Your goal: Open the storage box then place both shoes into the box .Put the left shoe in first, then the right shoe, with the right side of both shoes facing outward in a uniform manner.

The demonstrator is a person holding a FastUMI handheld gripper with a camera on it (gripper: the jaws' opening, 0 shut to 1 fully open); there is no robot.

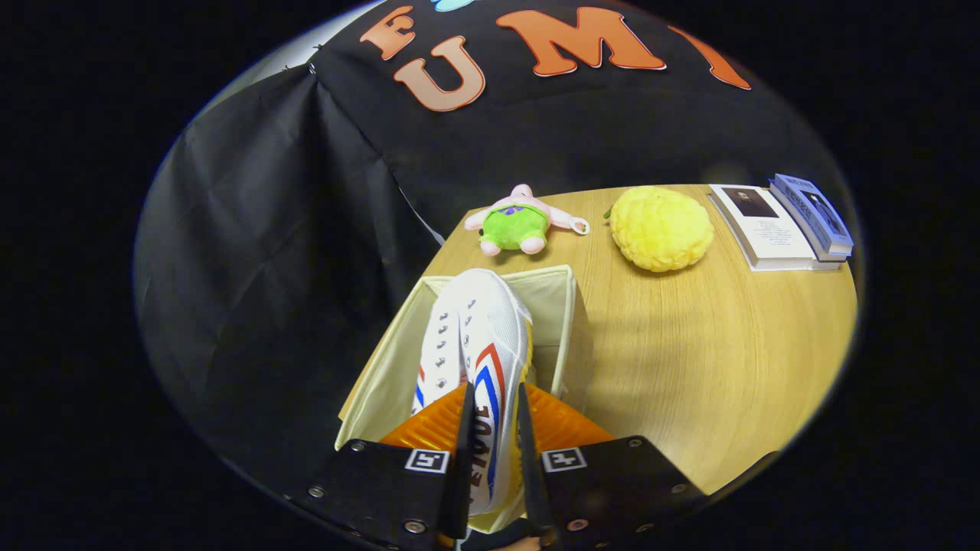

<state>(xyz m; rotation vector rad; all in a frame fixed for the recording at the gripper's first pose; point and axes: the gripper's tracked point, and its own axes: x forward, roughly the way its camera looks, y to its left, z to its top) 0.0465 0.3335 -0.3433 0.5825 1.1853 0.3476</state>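
Note:
A white canvas shoe (478,337) with red and blue side stripes and a yellowish sole hangs toe-forward over the open cream fabric storage box (563,306). My gripper (491,428) is shut on the shoe's heel end, one finger pressing on each side of it. The shoe's toe reaches toward the box's far wall, and the striped side faces right. The box stands at the left edge of the wooden table (689,360). The inside bottom of the box is hidden by the shoe.
Beyond the box lie a pink and green plush toy (519,222) and a round yellow knobbly object (661,228). Two books (788,222) sit at the table's far right. Black cloth hangs behind the table and to the left of it.

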